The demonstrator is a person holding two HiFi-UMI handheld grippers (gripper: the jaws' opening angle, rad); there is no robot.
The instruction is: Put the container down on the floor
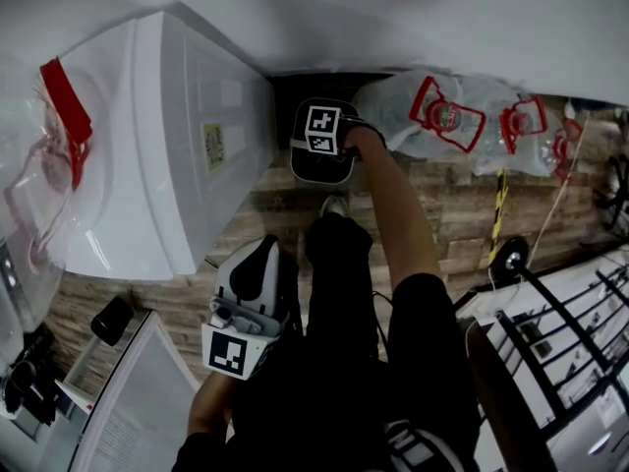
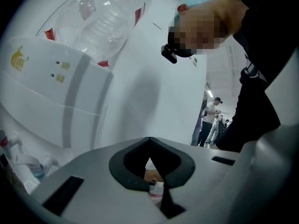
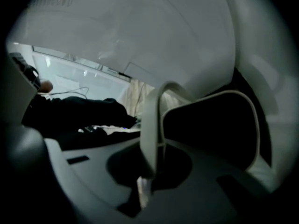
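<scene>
My right gripper [image 3: 148, 172] is shut on the thin white edge [image 3: 152, 125] of a white plastic container [image 3: 250, 120] with a dark hollow inside. The head view shows this right gripper [image 1: 322, 142] stretched forward and low beside the white water dispenser [image 1: 167, 136], above the wooden floor [image 1: 452, 214]. There the gripper's body hides the container. My left gripper [image 1: 244, 315] hangs near my body. Its jaws [image 2: 154, 186] meet with nothing between them, and it points up at the dispenser [image 2: 51, 101].
A clear water bottle [image 1: 49, 155] with a red handle sits on the dispenser. Several wrapped bottles with red handles [image 1: 462, 116] lie on the floor at the far right. A black wire rack [image 1: 570, 342] stands at the right. People [image 2: 210, 120] stand far behind.
</scene>
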